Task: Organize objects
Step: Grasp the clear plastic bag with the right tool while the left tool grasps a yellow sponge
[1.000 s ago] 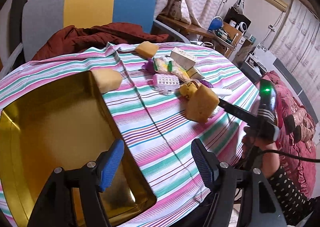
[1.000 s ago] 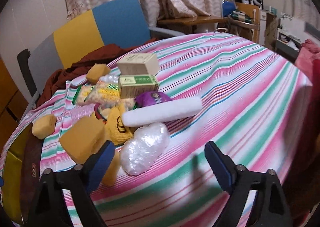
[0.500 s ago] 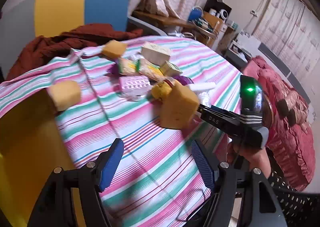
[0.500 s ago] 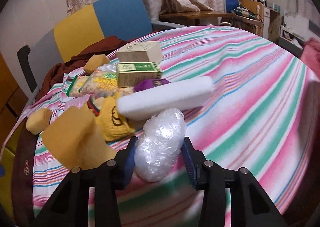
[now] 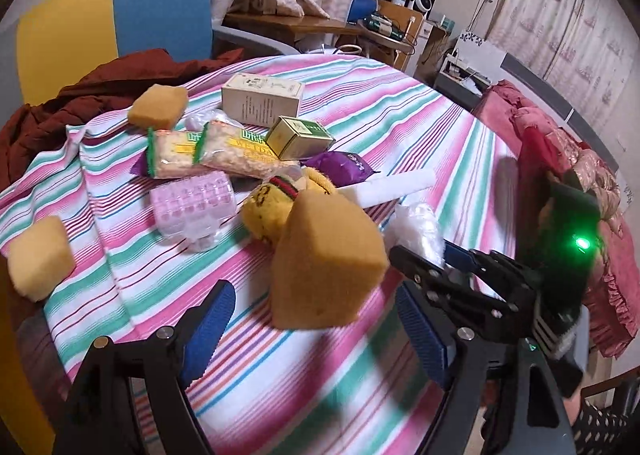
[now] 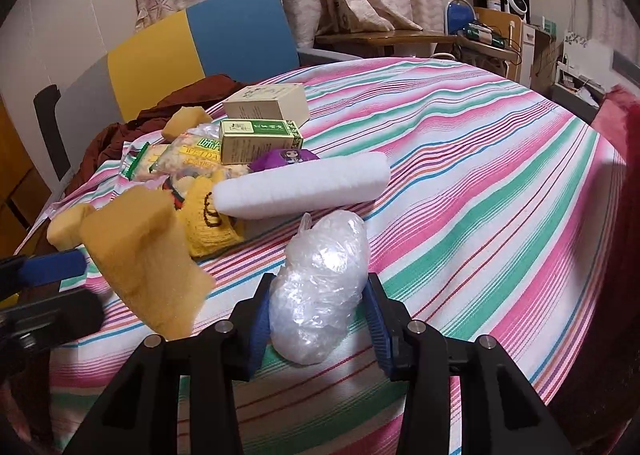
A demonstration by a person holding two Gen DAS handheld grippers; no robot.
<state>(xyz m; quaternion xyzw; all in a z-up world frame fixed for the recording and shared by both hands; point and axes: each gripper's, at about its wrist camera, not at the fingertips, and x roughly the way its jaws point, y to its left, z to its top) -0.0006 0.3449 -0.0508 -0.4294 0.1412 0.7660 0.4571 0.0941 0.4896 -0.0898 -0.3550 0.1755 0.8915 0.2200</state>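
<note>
My right gripper (image 6: 318,319) is shut on a crumpled clear plastic bag (image 6: 320,287) on the striped tablecloth; the bag also shows in the left wrist view (image 5: 416,229). My left gripper (image 5: 316,331) is open, its blue pads either side of a large yellow sponge block (image 5: 326,261) without touching it. That sponge block stands just left of the bag in the right wrist view (image 6: 144,259). Behind lie a white foam roll (image 6: 302,185), a yellow knit item (image 5: 272,207), a green box (image 5: 300,137), a beige box (image 5: 262,99) and snack packets (image 5: 216,153).
Two smaller sponges (image 5: 38,257) (image 5: 158,107) sit at the left and back. A pink plastic pack (image 5: 192,201) and a purple packet (image 5: 344,169) lie in the pile. A blue-and-yellow chair (image 5: 120,15) with a brown cloth stands behind the round table (image 6: 480,175).
My right gripper closed on the plastic bag. My left gripper swung right, away from the gold tray, and came up to the large sponge.
</note>
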